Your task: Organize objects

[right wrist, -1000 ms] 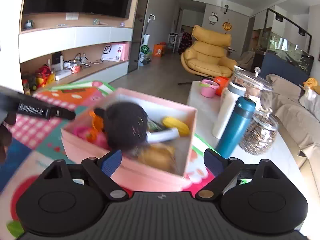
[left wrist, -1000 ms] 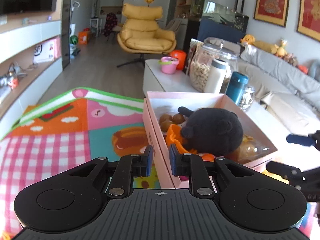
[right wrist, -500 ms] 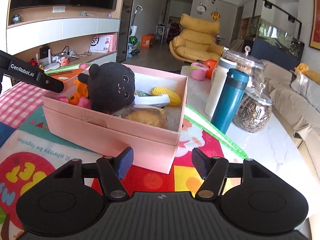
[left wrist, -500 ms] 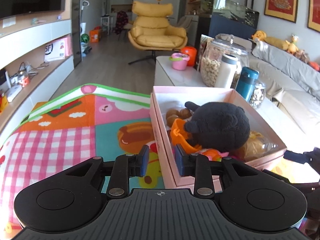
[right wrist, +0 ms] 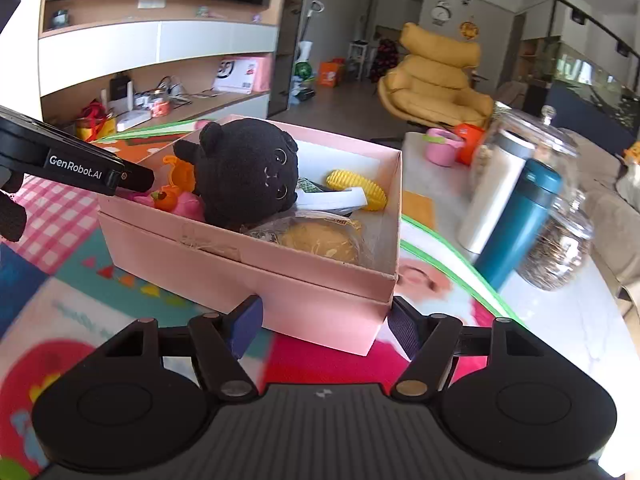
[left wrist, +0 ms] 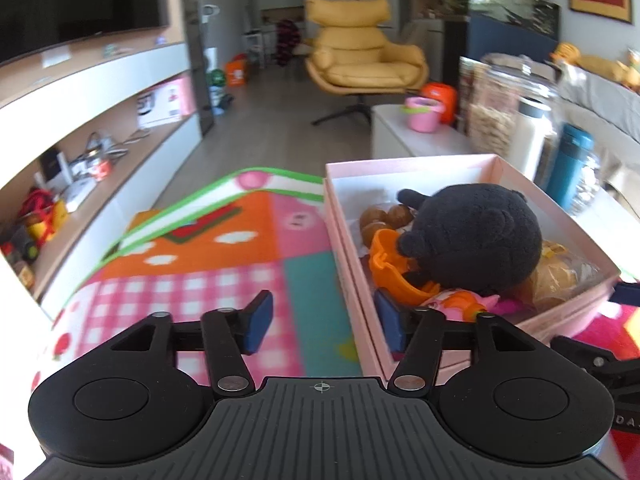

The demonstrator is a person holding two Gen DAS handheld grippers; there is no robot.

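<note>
Both sets of tongs, the left gripper (left wrist: 322, 326) and the right gripper (right wrist: 326, 326), are seen opening astride walls of the pink box (right wrist: 256, 264), unpressed

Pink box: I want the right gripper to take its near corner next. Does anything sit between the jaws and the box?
Nothing visible does. The right gripper, jaws opening, faces the pink box with only bare play mat between.
</note>
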